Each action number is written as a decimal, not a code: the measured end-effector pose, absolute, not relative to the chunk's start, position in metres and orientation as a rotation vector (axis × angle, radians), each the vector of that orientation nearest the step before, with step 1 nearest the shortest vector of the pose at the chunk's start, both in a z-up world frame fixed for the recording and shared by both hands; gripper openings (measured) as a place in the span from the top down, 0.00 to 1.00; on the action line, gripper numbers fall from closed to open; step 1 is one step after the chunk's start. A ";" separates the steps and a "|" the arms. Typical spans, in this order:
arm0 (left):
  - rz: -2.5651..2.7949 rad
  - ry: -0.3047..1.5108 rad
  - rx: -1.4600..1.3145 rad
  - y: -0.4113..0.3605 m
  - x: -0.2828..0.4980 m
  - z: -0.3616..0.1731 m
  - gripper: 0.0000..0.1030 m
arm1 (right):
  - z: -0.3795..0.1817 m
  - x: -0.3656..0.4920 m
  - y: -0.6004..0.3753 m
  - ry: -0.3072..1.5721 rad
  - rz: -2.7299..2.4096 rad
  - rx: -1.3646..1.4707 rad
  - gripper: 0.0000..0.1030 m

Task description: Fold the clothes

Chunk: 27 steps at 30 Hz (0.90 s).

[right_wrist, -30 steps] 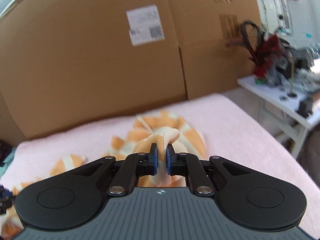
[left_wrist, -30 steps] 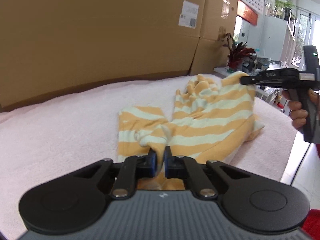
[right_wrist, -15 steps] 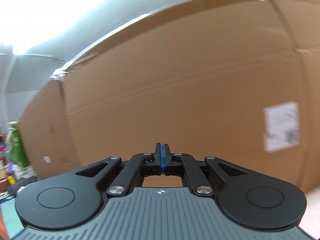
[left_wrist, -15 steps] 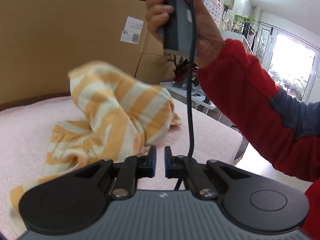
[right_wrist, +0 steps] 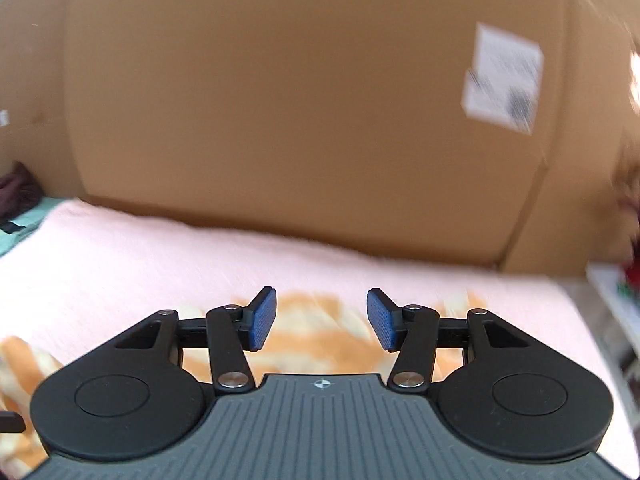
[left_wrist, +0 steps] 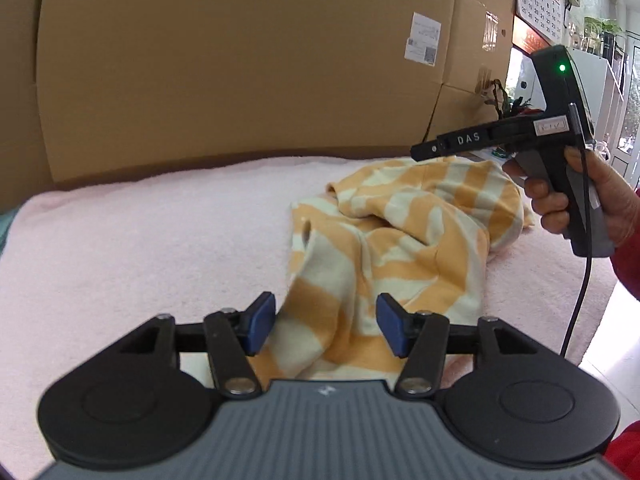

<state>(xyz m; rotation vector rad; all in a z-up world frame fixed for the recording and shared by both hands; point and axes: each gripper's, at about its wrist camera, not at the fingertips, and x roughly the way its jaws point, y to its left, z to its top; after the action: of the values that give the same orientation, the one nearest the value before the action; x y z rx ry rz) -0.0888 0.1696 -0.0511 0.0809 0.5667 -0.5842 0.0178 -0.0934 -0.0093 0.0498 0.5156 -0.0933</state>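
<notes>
On the pink blanket, the striped top is now left crumpled, not folded. It was pinched a second ago; both the left hand-held gripper and right hand-held gripper are seen spread wide, empty, so regrasping is probably needed.

The crumpled cotton garment has wide orange and cream stripes. It sits on a fluffy pale pink towel cover, plain, no pattern. Behind that is a plain brown cardboard box wall with a white printed label. Both handheld two-finger grippers are black with a ribbed grey body and bright blue pads; the right one has a green light on its handle. The person's knit sleeve is red.
</notes>
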 end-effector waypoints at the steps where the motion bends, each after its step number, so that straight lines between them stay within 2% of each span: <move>1: -0.586 0.565 0.093 0.164 -0.087 -0.055 0.36 | -0.019 0.016 -0.099 0.547 -0.111 0.066 0.48; 3: -0.589 0.578 0.101 0.154 -0.084 -0.059 0.39 | -0.024 0.004 -0.097 0.543 -0.072 0.122 0.45; 4: -0.598 0.592 0.095 0.150 -0.083 -0.060 0.55 | -0.027 -0.002 -0.096 0.541 -0.052 0.149 0.41; 5: -0.622 0.612 0.074 0.148 -0.081 -0.060 0.84 | -0.030 -0.008 -0.096 0.539 -0.033 0.177 0.39; 6: -0.651 0.630 0.046 0.147 -0.081 -0.059 0.93 | -0.033 -0.014 -0.095 0.536 -0.013 0.204 0.36; 7: -0.672 0.637 0.024 0.147 -0.082 -0.058 0.97 | -0.036 -0.020 -0.094 0.534 0.007 0.232 0.34; 13: -0.772 0.604 -0.048 0.140 -0.095 -0.041 0.98 | -0.038 -0.050 -0.082 0.550 0.198 0.286 0.33; 21: -0.860 0.612 0.102 0.073 -0.124 -0.055 0.97 | -0.029 -0.078 -0.065 0.580 0.379 0.327 0.35; 24: -0.906 0.612 0.126 0.056 -0.136 -0.058 0.93 | -0.036 -0.081 -0.067 0.600 0.358 0.332 0.39; 27: -0.926 0.616 0.167 0.044 -0.147 -0.064 0.73 | -0.042 -0.084 -0.070 0.620 0.337 0.336 0.49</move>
<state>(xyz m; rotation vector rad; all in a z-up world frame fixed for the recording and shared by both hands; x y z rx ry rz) -0.1468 0.0441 -0.0637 0.1667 0.6159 -0.9257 -0.0838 -0.0697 -0.0424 0.3361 0.6198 0.3366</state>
